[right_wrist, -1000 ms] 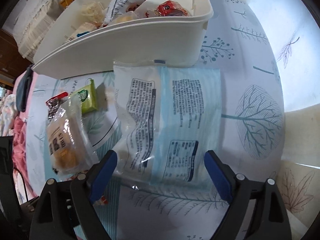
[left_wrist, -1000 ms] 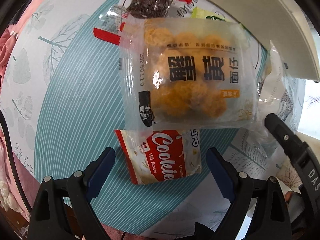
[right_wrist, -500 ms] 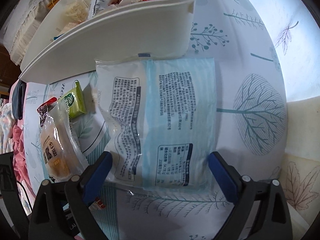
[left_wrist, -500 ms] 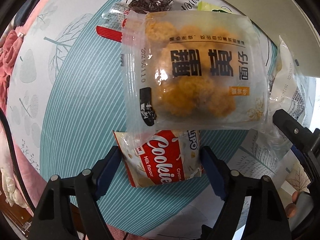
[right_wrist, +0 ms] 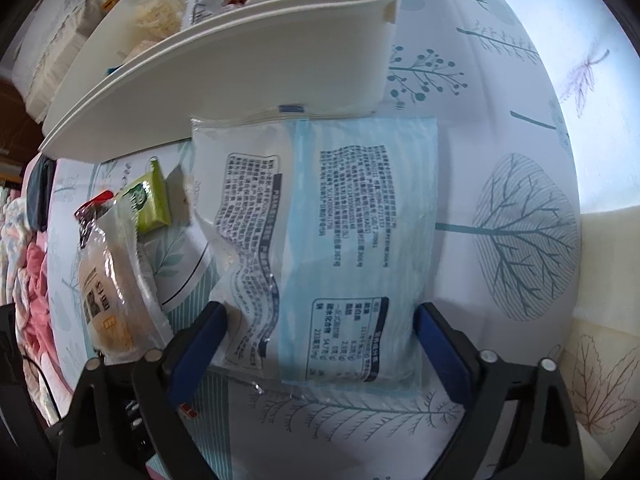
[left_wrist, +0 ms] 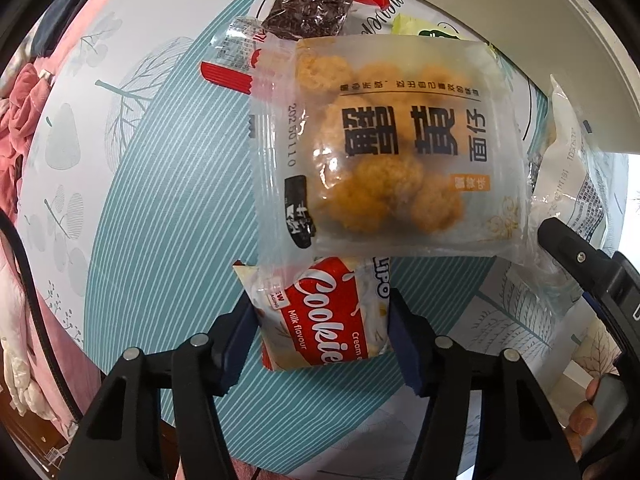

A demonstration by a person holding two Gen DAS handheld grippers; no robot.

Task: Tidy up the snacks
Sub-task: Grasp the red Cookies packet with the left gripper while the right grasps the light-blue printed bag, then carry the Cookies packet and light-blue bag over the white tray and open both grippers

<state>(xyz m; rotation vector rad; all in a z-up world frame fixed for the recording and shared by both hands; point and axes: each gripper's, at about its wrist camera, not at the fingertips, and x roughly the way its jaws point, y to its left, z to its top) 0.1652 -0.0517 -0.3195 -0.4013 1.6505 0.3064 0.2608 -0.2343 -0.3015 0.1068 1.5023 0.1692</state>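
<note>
The left gripper [left_wrist: 322,330] points straight down over the table, and its jaws have just been closing on the red-and-white cookie packet [left_wrist: 320,316]. The blue pads [left_wrist: 404,340] now sit against both sides of the packet, so it looks clamped, though from this angle I cannot be sure how firmly they press.

Taking that cookie packet as the marker: a clear bag of golden puffs [left_wrist: 386,148] lies just beyond it, overlapping its far edge. Past the puffs is a dark brownie-like bar in a red-trimmed wrapper [left_wrist: 310,10], with a small green sachet [right_wrist: 150,200] beside it. All of it rests on a tablecloth with a leaf and tree print [right_wrist: 516,236].

Off to the cookie packet's right, the right gripper [right_wrist: 316,350] hovers with its jaws wide apart, straddling the near end of a large pale-blue bag with printed text [right_wrist: 332,236]; the jaws have narrowed a little, but the pads stand clear of the bag. Beyond that bag sits a white plastic bin [right_wrist: 240,88], touching its far edge, with several snacks already inside.
</note>
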